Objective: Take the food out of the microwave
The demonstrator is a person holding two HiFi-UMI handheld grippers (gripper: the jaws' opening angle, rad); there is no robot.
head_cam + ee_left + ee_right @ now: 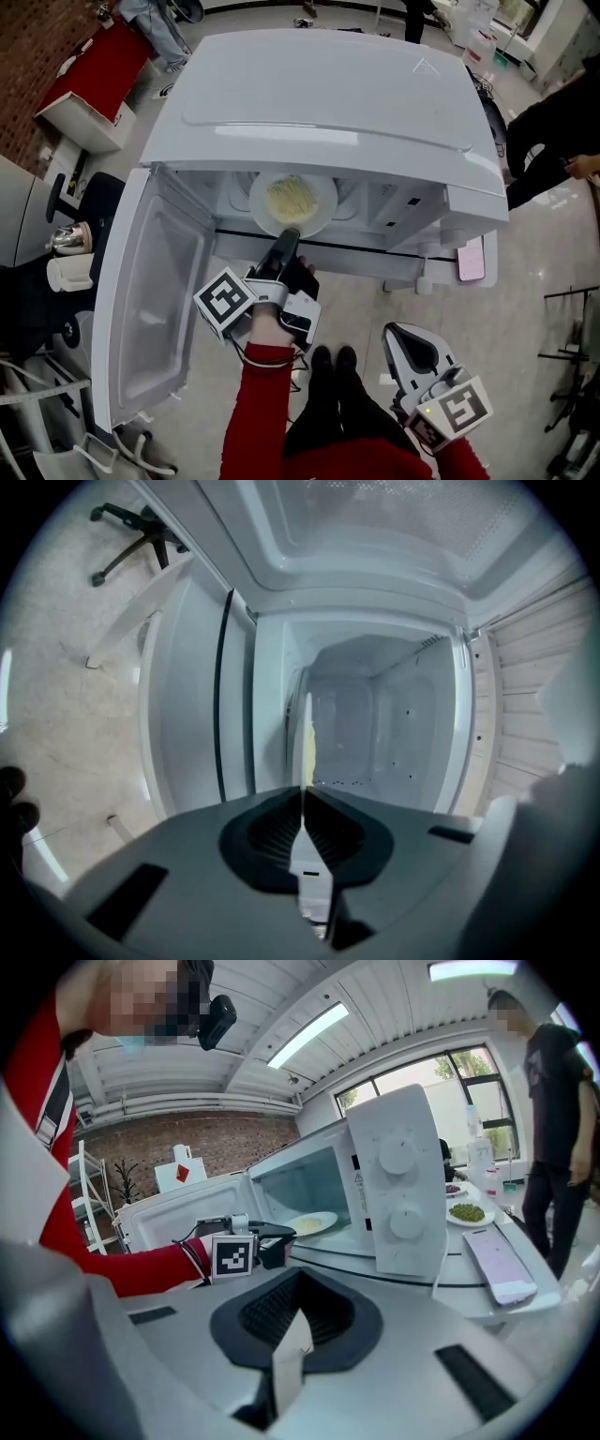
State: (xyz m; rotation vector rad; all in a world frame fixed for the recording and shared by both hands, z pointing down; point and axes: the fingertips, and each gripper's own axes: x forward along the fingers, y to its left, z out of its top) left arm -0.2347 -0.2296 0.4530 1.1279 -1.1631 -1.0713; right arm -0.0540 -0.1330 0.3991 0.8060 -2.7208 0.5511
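Note:
A white plate (264, 202) of pale yellow noodles (292, 196) sits at the mouth of the white microwave (319, 94), whose door (155, 291) hangs open to the left. My left gripper (289, 232) is shut on the plate's near rim. The left gripper view shows the plate (307, 733) edge-on between the closed jaws of that gripper (303, 789). My right gripper (394, 330) is held back at the lower right, shut and holding nothing. The right gripper view looks past the right gripper (295, 1321) at the plate (311, 1224) and the left gripper (277, 1235).
A pink phone (471, 260) lies on the table to the microwave's right, beside a plate of green food (467, 1212). A person in black (558, 1101) stands at the right. A metal kettle (67, 239) and a cup stand left of the door.

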